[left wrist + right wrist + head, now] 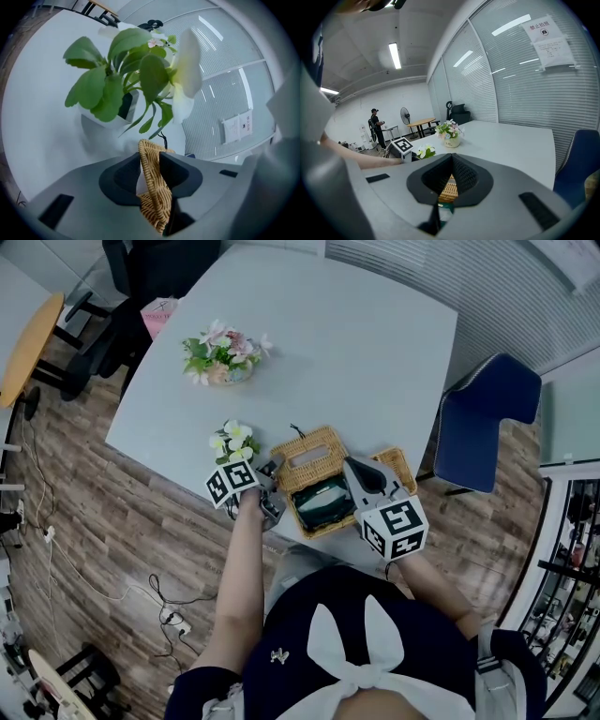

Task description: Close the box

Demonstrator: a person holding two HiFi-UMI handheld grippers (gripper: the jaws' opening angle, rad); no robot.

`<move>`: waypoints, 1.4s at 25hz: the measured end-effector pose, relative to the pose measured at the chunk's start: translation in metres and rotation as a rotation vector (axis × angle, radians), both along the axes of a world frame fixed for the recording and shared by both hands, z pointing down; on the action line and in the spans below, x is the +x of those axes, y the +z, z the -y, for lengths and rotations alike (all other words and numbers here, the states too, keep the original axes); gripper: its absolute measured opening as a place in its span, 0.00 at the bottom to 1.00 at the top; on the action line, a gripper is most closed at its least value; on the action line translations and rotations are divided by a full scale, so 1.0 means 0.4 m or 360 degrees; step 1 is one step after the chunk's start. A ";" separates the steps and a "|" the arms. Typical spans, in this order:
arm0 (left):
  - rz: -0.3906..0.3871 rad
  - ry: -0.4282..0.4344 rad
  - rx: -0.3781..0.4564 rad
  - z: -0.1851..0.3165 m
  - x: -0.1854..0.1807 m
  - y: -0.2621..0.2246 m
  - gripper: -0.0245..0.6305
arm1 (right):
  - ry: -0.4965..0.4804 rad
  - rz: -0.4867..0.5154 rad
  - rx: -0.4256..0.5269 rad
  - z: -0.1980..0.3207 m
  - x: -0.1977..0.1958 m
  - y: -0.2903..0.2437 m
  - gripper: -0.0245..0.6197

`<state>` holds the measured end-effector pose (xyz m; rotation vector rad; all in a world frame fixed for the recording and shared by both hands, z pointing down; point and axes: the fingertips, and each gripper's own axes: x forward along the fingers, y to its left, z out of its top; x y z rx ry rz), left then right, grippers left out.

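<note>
A wicker box (pixel 323 521) stands at the near table edge with dark green contents showing inside. Its lid (pixel 305 457) is raised at the far side, and a second wicker flap (pixel 401 465) lies to the right. My left gripper (pixel 275 472) is at the lid's left edge. In the left gripper view the woven rim (pixel 154 197) stands pinched between the pads of that gripper (pixel 151 157). My right gripper (pixel 354 468) hovers over the box's right side, jaws together. In the right gripper view that gripper (pixel 451 159) holds nothing, and wicker (pixel 449 190) shows below it.
A small plant with white flowers (pixel 234 442) stands just left of the box, close to my left gripper (pixel 122 84). A flower bouquet in a pot (pixel 223 352) sits farther back. A blue chair (pixel 487 418) is beside the table's right edge. A person (pixel 375 126) stands far off.
</note>
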<state>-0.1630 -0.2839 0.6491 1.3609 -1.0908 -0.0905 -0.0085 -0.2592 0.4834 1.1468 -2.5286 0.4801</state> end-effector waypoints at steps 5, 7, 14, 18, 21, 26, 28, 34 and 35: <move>0.0050 0.0020 0.0070 0.006 -0.004 -0.028 0.23 | 0.0008 0.0003 0.0003 -0.009 0.006 -0.005 0.04; 0.0068 0.0028 0.0090 0.007 -0.004 -0.036 0.23 | 0.0012 0.0004 0.0005 -0.012 0.009 -0.005 0.04; 0.0145 0.0061 0.0146 0.011 -0.005 -0.061 0.22 | 0.0022 0.0003 0.0014 -0.022 0.020 -0.011 0.04; 0.0189 0.0068 0.0192 0.015 -0.007 -0.078 0.22 | 0.0017 0.0005 0.0023 -0.029 0.020 -0.015 0.04; 0.0219 0.0072 0.0221 0.015 -0.008 -0.090 0.22 | 0.0018 0.0007 0.0023 -0.037 0.022 -0.016 0.04; 0.0280 0.0094 0.0268 0.010 -0.008 -0.111 0.21 | 0.0021 0.0011 0.0030 -0.053 0.030 -0.019 0.04; 0.0307 0.0101 0.0289 0.009 -0.005 -0.120 0.21 | 0.0020 0.0013 0.0033 -0.058 0.033 -0.020 0.04; 0.0407 0.0135 0.0363 0.006 -0.004 -0.148 0.21 | 0.0015 0.0015 0.0039 -0.071 0.038 -0.022 0.04; 0.0421 0.0140 0.0371 0.006 -0.004 -0.151 0.21 | 0.0015 0.0016 0.0040 -0.073 0.039 -0.022 0.04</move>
